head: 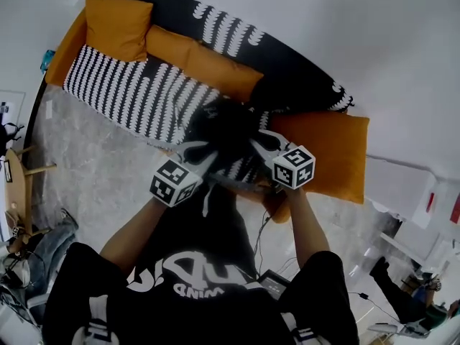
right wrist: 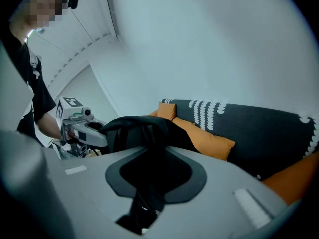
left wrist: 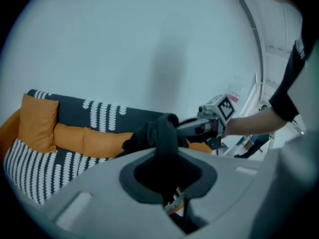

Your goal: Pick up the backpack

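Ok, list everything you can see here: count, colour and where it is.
wall: one, white, at the back
floor: one, grey marbled, in front of the wall
sofa: one, black with white pattern, against the wall
cushions: at least three, orange, on the sofa
table: one, wooden, left edge of head view
backpack: one, black, held up at the sofa's front
left gripper: one, grey, shut on the backpack
right gripper: one, grey, shut on the backpack
arms: two, bare, bottom of head view
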`<action>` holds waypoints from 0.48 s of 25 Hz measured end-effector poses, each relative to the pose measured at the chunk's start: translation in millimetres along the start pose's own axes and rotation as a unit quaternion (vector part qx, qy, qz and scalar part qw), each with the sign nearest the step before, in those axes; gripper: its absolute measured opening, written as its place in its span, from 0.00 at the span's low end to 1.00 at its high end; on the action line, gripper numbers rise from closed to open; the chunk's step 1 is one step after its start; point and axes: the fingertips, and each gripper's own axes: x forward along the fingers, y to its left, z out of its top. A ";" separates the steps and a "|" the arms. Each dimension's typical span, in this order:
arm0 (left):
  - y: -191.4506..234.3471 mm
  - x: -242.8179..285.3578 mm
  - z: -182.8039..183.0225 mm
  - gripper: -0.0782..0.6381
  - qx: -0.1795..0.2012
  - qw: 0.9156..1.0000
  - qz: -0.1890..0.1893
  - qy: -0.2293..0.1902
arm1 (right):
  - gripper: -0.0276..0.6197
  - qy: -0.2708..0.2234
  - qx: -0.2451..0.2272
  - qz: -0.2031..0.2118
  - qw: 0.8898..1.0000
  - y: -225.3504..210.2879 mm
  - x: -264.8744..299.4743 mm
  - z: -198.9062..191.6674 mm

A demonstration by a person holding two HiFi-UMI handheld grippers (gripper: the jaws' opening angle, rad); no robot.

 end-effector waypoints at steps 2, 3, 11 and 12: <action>-5.0 -13.2 12.4 0.18 0.010 1.000 -0.005 -0.008 | 0.15 -0.010 0.008 -0.002 1.000 13.5 -13.1 7.5; -9.2 -19.7 18.9 0.18 0.016 1.000 -0.011 -0.012 | 0.15 -0.014 0.008 -0.004 1.000 20.3 -20.2 11.8; -61.3 -71.7 59.8 0.18 0.066 0.996 -0.055 -0.030 | 0.15 -0.055 0.009 -0.009 0.998 78.3 -82.0 42.8; -68.4 -78.2 62.9 0.18 0.071 0.995 -0.057 -0.034 | 0.15 -0.062 0.007 -0.006 0.998 85.9 -89.7 45.6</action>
